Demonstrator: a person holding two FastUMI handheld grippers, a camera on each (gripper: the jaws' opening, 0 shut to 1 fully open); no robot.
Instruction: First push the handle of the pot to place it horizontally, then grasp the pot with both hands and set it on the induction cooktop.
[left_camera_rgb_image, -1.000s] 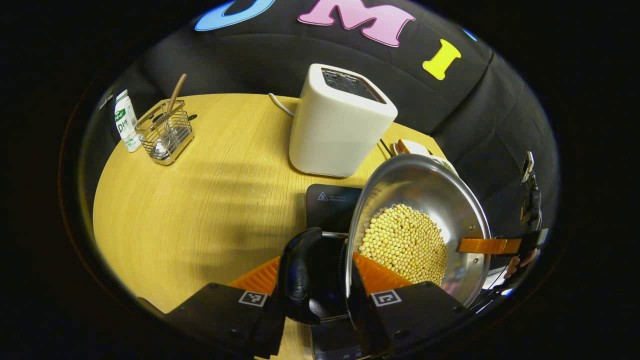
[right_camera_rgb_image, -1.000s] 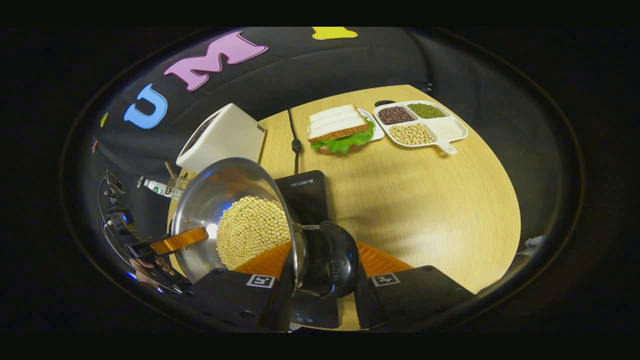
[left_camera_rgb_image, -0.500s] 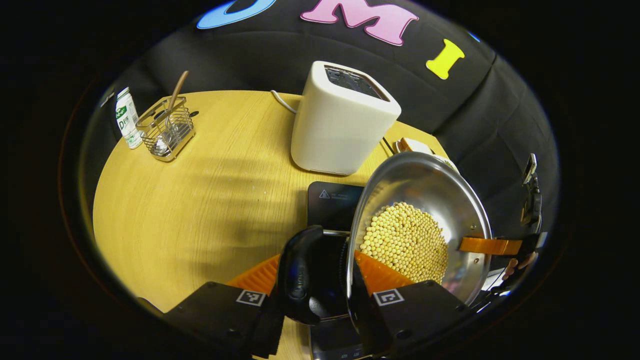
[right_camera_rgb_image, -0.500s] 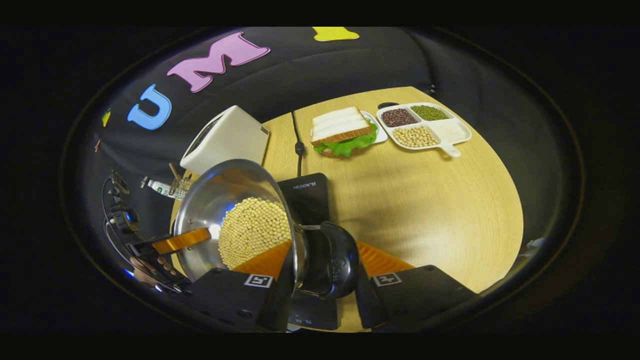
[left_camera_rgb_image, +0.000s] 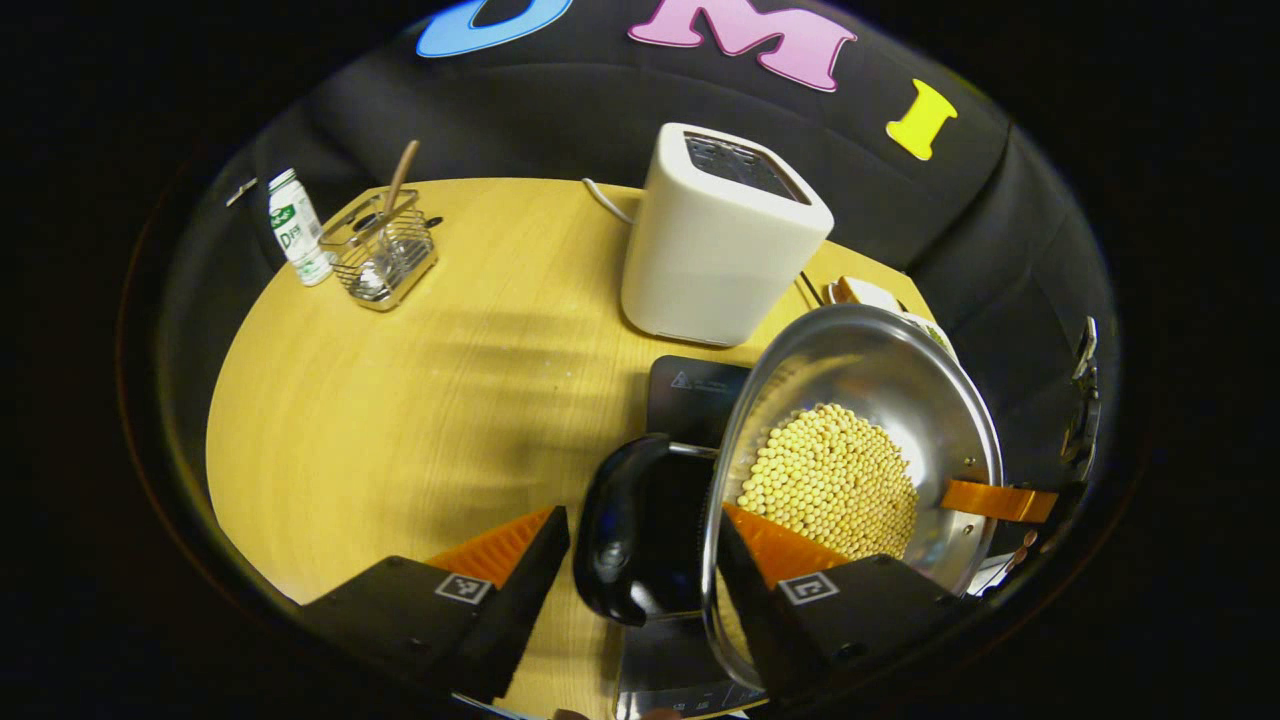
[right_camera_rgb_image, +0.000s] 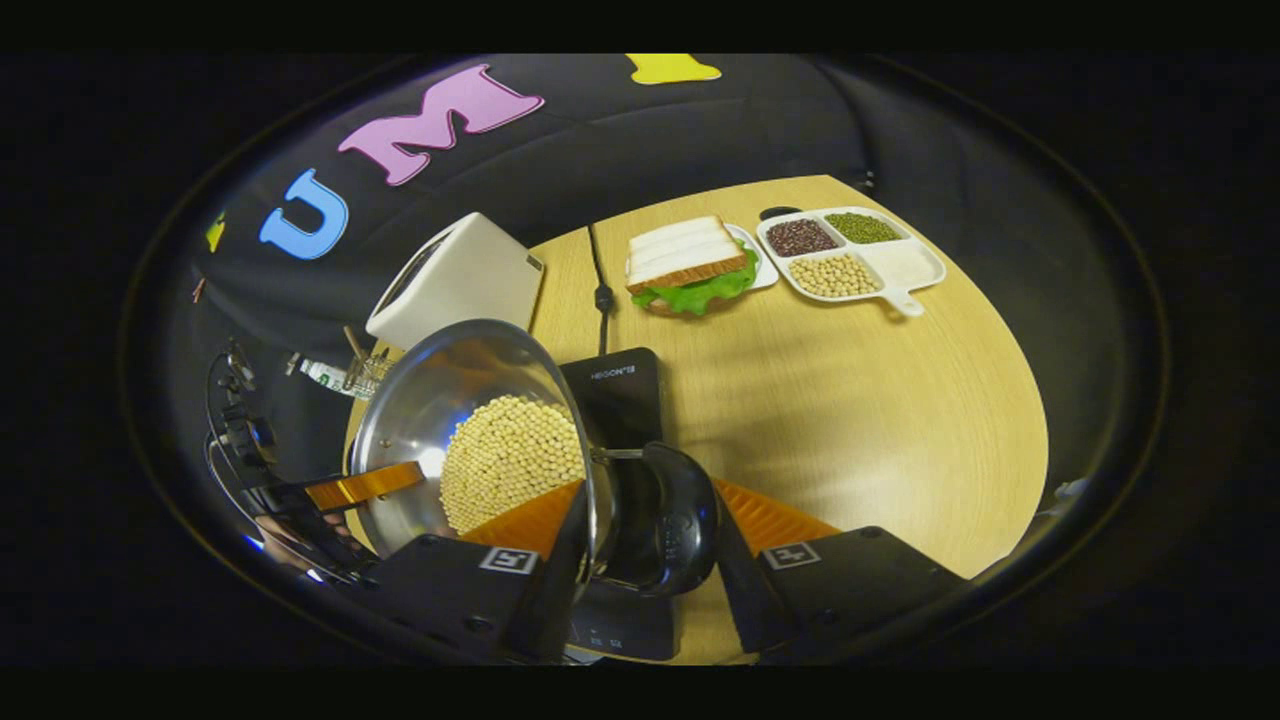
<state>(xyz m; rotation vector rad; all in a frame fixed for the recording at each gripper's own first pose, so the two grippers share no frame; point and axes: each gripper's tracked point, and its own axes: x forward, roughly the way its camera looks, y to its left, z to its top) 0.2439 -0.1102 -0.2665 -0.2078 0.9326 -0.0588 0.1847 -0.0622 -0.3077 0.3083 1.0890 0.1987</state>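
- The pot (left_camera_rgb_image: 860, 440), steel and holding pale round beans, sits over the dark induction cooktop (left_camera_rgb_image: 700, 385) — whether its base is fully down on the glass I cannot tell.
- The left gripper (left_camera_rgb_image: 640, 545) has its fingers spread either side of the pot's near black handle (left_camera_rgb_image: 625, 540); a gap shows between the left finger and the handle, so it looks released rather than clenched.
- In the right gripper view, the right gripper (right_camera_rgb_image: 645, 520) has one finger inside the rim against the beans and the other outside the opposite black handle (right_camera_rgb_image: 665, 515); the fingers stand close, though I cannot tell whether both press.
- The relation that matters: the pot lies between the two grippers, its two handles on a line running from one to the other — each gripper faces its own handle, straight ahead and touching-close.
- My reading: placing is nearly done, and each gripper should back straight off along that handle line.
- The toaster (left_camera_rgb_image: 725, 235) stands just behind the cooktop on the worktop (left_camera_rgb_image: 400, 420).
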